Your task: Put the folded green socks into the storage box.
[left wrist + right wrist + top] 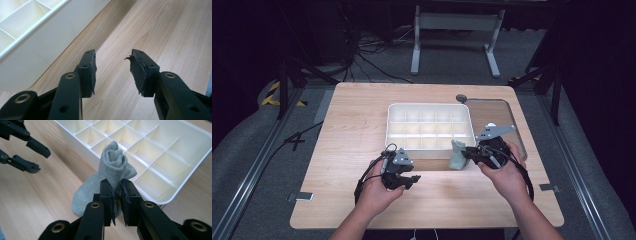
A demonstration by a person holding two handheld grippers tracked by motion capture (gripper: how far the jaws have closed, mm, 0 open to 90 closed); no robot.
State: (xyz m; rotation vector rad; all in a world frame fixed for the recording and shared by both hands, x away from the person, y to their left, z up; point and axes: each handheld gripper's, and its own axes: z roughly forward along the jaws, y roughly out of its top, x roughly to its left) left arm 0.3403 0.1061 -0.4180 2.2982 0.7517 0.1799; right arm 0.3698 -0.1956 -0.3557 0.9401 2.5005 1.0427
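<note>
I work at a pale wooden table [362, 130] standing on grey floor in a dark room, with cables [367, 50] strewn beyond its far edge and the white legs of another table frame [452, 30] behind them; a grey inset panel [497, 112] sits in the tabletop past my right gripper. The high view takes in all of this, while my right gripper view brings up the weave of the grey sock [110, 175] and the partitions of the white compartment tray [185, 162] just behind it. My right gripper [117, 192] has its jaws pinched tight on the sock, which stands rolled at the top, just beside the tray's near wall. My left gripper [113, 70] hovers above bare wood with its jaws spread apart and nothing between them, the tray's wall [45, 47] close on its left
</note>
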